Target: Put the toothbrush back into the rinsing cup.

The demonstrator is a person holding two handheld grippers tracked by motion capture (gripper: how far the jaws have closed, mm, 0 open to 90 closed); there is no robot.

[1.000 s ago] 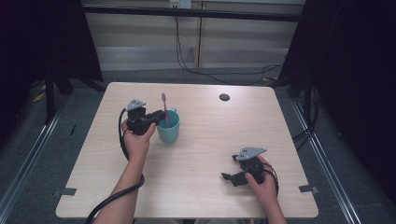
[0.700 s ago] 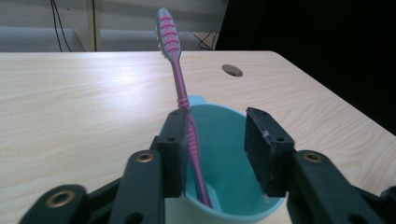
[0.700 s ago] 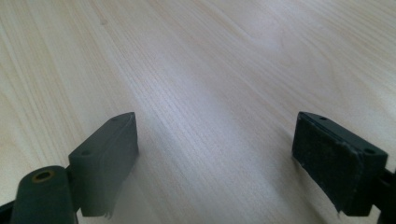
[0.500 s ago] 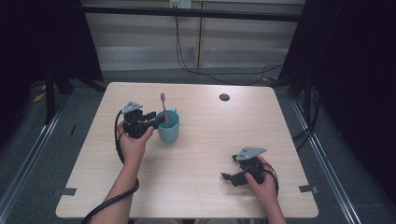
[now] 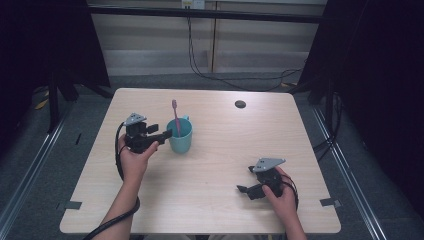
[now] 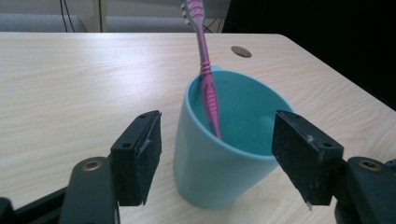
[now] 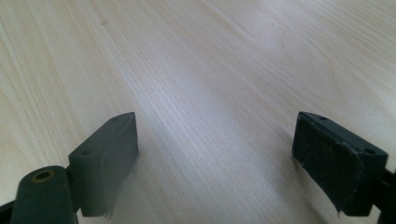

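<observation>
A teal cup (image 5: 180,136) (image 6: 224,140) stands upright on the wooden table (image 5: 220,150). A pink toothbrush (image 5: 175,116) (image 6: 205,79) leans inside it, head up. My left gripper (image 5: 161,134) (image 6: 217,163) is open just left of the cup, its jaws wide apart on either side of the cup's near wall without touching it. Near the table's front right, my right gripper (image 5: 245,186) (image 7: 215,163) rests open, pointing left, with bare tabletop between its jaws.
A small dark round hole (image 5: 240,104) (image 6: 241,51) sits near the table's far edge. Black cables (image 5: 119,165) trail from both grippers. Dark curtains and metal floor rails flank the table.
My left gripper has drawn back to the left, away from the cup, with its jaws open. The toothbrush stays in the cup. The right gripper has not moved.
</observation>
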